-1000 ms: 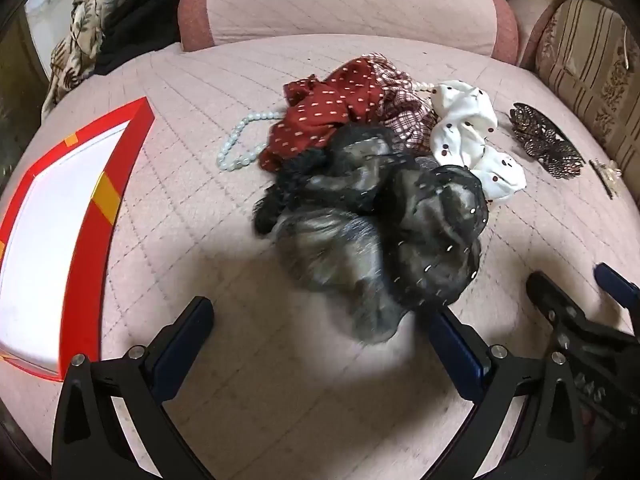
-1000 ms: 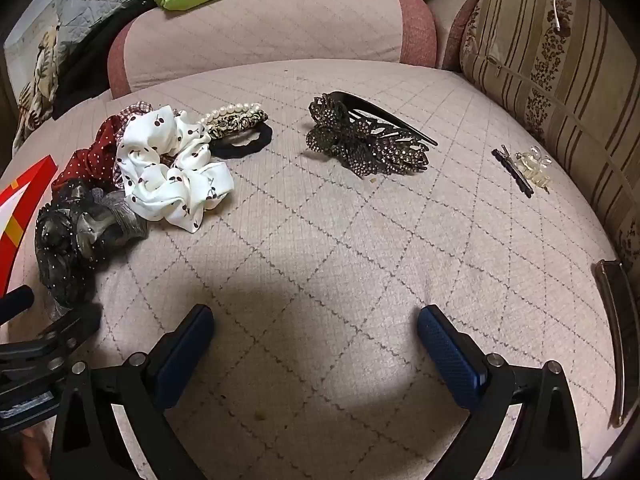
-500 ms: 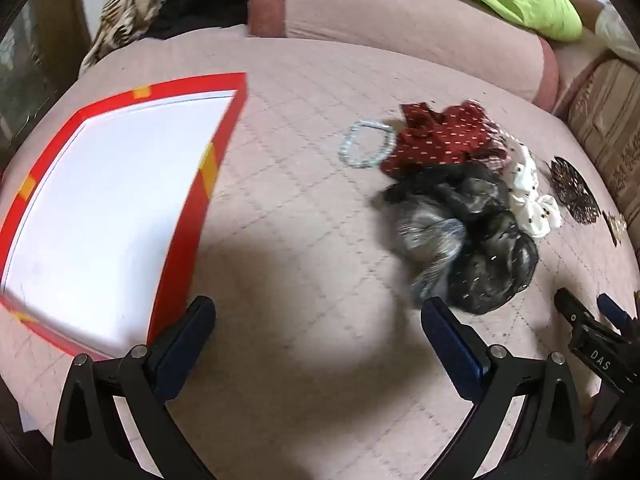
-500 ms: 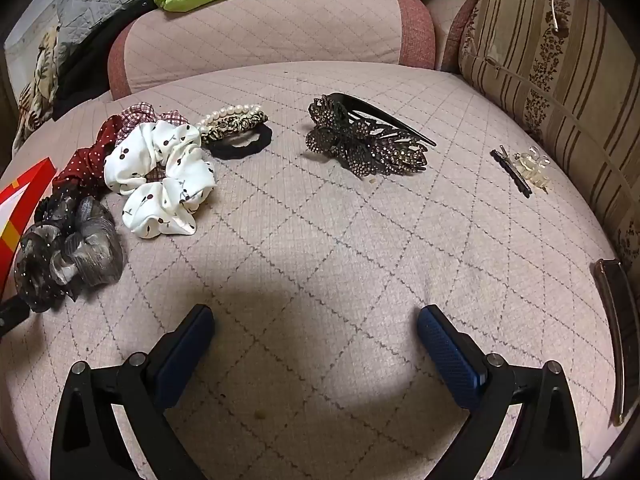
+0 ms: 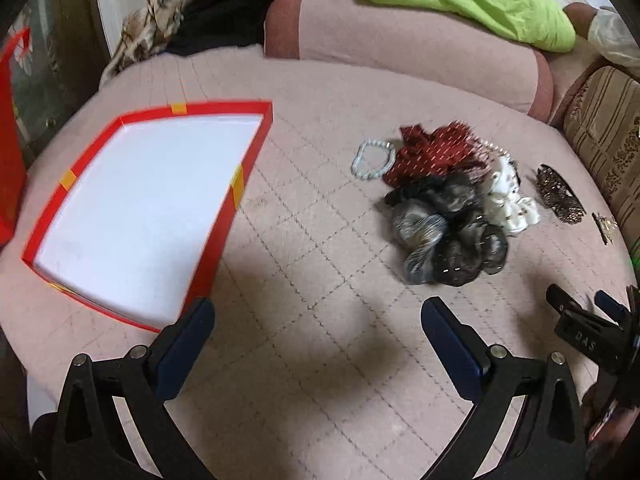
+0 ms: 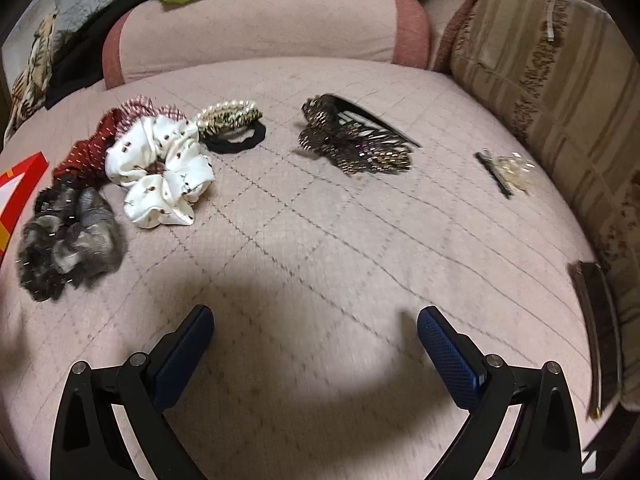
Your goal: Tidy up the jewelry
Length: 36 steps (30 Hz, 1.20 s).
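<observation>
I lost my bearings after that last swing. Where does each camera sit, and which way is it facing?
Left wrist: on the left tongs, facing the pink cushion, red box at left, scrunchie pile at right; right tongs show at the edge.
Right wrist: on the right tongs, facing the beaded hair clip; only its own open fingers show.
Shared: grey scrunchie, white scrunchie.
</observation>
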Available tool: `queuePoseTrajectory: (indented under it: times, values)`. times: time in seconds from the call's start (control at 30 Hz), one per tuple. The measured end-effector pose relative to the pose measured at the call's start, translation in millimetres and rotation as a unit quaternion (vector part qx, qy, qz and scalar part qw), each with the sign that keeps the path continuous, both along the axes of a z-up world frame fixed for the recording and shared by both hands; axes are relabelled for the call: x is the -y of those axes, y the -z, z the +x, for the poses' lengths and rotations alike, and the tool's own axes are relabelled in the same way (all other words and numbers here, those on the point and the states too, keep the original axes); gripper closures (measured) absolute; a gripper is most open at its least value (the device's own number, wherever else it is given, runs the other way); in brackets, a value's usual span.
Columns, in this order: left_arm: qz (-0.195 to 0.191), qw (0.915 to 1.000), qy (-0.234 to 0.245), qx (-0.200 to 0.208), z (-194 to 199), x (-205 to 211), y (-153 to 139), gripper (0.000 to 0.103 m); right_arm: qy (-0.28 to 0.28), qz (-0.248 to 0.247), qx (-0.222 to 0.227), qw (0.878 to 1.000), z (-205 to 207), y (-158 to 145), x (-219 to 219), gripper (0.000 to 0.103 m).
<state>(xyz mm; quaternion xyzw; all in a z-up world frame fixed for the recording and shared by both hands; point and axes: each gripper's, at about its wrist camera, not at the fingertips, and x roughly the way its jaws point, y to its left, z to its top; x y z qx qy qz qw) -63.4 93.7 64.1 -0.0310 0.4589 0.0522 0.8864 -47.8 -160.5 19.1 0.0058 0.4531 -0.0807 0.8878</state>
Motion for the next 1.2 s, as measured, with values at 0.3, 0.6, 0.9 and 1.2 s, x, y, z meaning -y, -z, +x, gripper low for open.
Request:
queuePoseTrajectory:
  times: [0.3, 0.6, 0.9, 1.2]
  values:
    - [0.022, 0.9985, 0.021, 0.045, -32, 23, -38, 0.000, -0.020, -0.003, 0.079, 0.997, -53, -57, -20, 0.000]
    - [0.043, 0.9946, 0.042, 0.085, -60, 39, -61, 0.000, 0.000, 0.011, 0.103, 0.995, -74, -76, -24, 0.000]
    - [0.011, 0.9970, 0.059, 0.050, -69, 41, -59, 0.000, 0.009, 0.022, 0.095, 0.995, -84, -85, -24, 0.000]
    - [0.023, 0.9950, 0.063, 0.074, -90, 43, -80, 0.000, 0.015, 0.023, 0.112, 0.993, -103, -101, -27, 0.003]
